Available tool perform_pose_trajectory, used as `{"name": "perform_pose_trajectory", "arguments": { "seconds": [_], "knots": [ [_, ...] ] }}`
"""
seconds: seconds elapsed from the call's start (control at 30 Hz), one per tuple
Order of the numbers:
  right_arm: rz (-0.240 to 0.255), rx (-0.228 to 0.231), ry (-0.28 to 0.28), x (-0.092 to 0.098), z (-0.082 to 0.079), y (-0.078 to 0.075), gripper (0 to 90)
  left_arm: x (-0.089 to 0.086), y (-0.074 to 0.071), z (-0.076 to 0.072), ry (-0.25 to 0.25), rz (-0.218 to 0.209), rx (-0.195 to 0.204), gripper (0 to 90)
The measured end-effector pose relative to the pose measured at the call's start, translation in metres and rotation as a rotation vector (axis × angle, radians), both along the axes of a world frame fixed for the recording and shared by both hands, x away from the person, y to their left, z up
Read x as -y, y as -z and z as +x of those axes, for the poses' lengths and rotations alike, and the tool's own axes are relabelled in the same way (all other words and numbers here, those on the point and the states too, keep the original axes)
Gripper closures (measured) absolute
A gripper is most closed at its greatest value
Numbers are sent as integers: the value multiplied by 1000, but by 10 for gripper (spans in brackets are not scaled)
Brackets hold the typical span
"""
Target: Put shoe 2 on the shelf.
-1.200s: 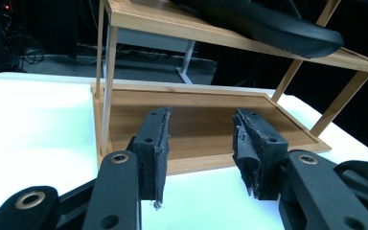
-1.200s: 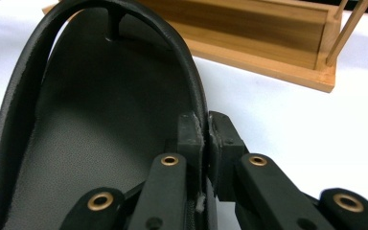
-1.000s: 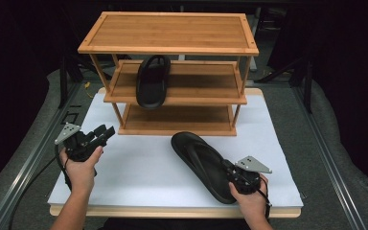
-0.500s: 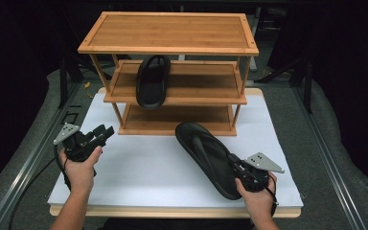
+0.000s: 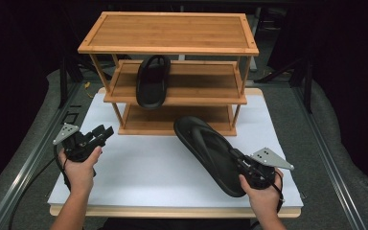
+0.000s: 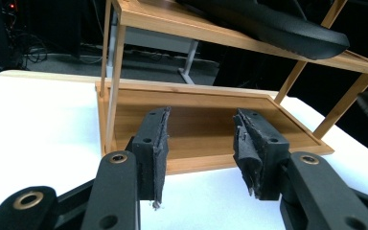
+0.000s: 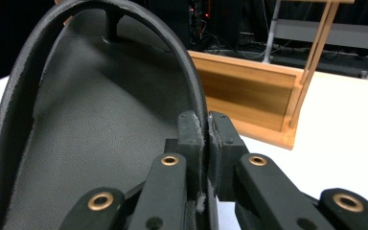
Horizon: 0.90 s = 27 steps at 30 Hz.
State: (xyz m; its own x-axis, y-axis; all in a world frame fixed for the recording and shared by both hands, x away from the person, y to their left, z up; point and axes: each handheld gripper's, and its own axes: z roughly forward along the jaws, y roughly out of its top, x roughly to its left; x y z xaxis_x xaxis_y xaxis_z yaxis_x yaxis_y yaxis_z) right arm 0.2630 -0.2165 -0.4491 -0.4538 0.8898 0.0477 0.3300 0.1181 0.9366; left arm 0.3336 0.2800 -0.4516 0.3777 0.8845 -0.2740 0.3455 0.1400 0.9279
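Observation:
A three-shelf bamboo rack (image 5: 167,31) stands at the back of the white board (image 5: 148,167). One black flip-flop (image 5: 152,81) lies on the middle shelf, its heel over the front edge; it also shows from below as the flip-flop (image 6: 278,24) in the left gripper view. My right gripper (image 5: 239,163) is shut on the strap of a second black flip-flop (image 5: 206,143), held off the board with its toe toward the rack's bottom right. In the right gripper view the pads (image 7: 194,134) pinch the strap of that flip-flop (image 7: 91,120). My left gripper (image 5: 103,133) stands open and empty, its jaws (image 6: 201,143) facing the bottom shelf (image 6: 196,110).
The board rests on a grey padded table (image 5: 335,158) with a metal rail (image 5: 24,163) along its left side. The rack's right legs (image 7: 311,62) stand just beyond the held flip-flop. Dark room and stands lie behind the rack.
The right hand has lifted the flip-flop off the board and carried its toe closer to the rack. The left hand and its gripper have stayed put.

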Motion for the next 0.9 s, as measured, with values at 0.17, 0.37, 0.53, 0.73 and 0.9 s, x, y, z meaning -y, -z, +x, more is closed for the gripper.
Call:
{"name": "perform_pose_trajectory", "arguments": {
  "seconds": [0.17, 0.37, 0.53, 0.73, 0.9],
  "knots": [
    [-1, 24, -10, 0, -1, -19, 847, -1, -1, 0, -2, -2, 3, 556],
    [12, 40, -4, 3, 3, -33, 847, 0, -1, 0, 1, -6, 4, 556],
    [14, 48, 3, 3, 6, -38, 847, -1, -1, 0, -1, -8, 4, 557],
    [26, 57, 25, 3, 13, -46, 847, 0, -1, -1, 0, -7, 3, 556],
    [24, 59, 39, -1, 26, -52, 847, -1, -2, -1, 0, -9, 5, 556]
  ]
}}
